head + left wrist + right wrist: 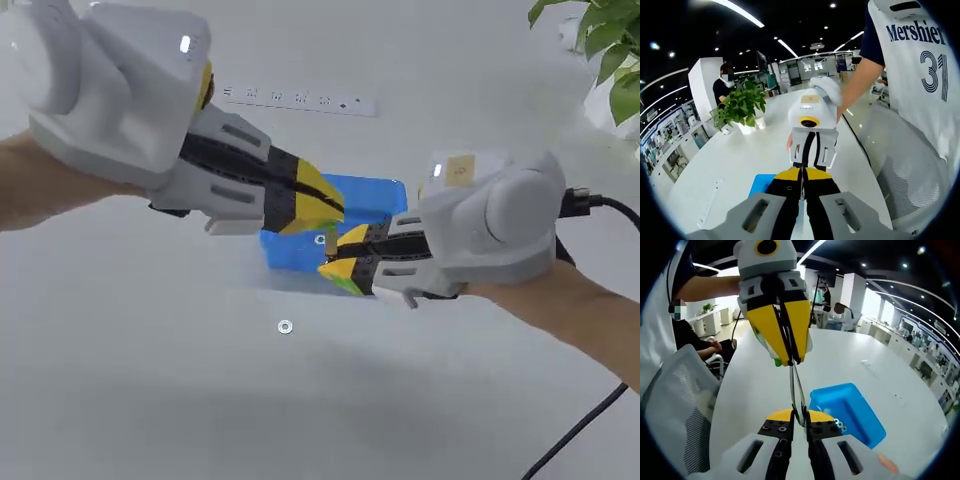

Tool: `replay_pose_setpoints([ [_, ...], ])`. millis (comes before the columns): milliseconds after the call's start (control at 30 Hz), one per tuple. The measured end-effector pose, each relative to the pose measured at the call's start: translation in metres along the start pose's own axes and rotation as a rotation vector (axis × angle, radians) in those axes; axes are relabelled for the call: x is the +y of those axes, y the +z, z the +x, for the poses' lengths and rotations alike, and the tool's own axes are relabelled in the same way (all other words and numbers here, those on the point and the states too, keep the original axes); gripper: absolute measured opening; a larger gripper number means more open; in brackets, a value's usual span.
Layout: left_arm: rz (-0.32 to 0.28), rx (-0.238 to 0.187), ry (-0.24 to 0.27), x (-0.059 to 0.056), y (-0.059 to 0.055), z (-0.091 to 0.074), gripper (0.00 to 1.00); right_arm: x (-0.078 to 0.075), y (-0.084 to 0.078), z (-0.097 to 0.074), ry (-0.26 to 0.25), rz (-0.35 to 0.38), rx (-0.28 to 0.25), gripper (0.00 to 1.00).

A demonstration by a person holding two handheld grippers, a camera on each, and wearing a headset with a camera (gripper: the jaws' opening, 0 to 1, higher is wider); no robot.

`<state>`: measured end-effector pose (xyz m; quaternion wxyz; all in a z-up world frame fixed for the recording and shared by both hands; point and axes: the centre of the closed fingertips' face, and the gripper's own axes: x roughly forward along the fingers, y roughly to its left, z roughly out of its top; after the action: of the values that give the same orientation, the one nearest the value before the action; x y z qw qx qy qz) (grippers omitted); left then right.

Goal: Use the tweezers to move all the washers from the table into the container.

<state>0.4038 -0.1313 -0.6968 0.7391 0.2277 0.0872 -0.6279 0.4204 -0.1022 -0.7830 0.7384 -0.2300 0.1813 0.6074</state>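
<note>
Looking down at the white table (150, 390), we count one washer (285, 326) left on it: a small, flat, silvery ring with a round hole. It lies just below the middle of the frame, apart from the blue container (375, 195) above it. We see one container, an open rectangular tray. In the right gripper view a small cluster of washers (838, 425) sits inside it, by the edge nearest that gripper's jaws, too small for us to count. One pair of thin metal tweezers (796, 390) runs between the two grippers. The left gripper (789, 359), at the top of that view, has its yellow-tipped jaws closed on one end. The right gripper (799, 420), at the bottom, has its jaws closed on the other.
</note>
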Motion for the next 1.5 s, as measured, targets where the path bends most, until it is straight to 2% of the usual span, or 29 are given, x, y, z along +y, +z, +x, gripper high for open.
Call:
replay_pose_setpoints([
  [233, 0.048, 0.0, 0.007, 0.018, 0.011, -0.004, 0.05, -0.02, 0.016, -0.003, -0.042, -0.026, -0.026, 0.1],
  [433, 0.067, 0.001, 0.017, 0.037, 0.008, -0.003, 0.05, -0.04, 0.02, 0.002, -0.076, -0.06, -0.013, 0.1],
  [633, 0.06, 0.013, 0.033, 0.052, -0.006, 0.001, 0.05, -0.054, 0.013, 0.012, -0.092, -0.074, 0.016, 0.1],
  [833, 0.048, 0.022, 0.045, 0.06, -0.018, 0.009, 0.05, -0.064, 0.003, 0.023, -0.085, -0.064, 0.035, 0.1],
  [1033, 0.02, 0.049, 0.042, 0.07, -0.041, 0.017, 0.05, -0.073, -0.016, 0.04, -0.074, -0.042, 0.082, 0.1],
  [1233, -0.036, 0.069, 0.04, 0.076, -0.068, 0.026, 0.05, -0.076, -0.036, 0.056, -0.056, -0.016, 0.129, 0.1],
  [1500, -0.063, 0.067, 0.033, 0.084, -0.078, 0.038, 0.05, -0.083, -0.045, 0.065, -0.061, 0.04, 0.128, 0.1],
])
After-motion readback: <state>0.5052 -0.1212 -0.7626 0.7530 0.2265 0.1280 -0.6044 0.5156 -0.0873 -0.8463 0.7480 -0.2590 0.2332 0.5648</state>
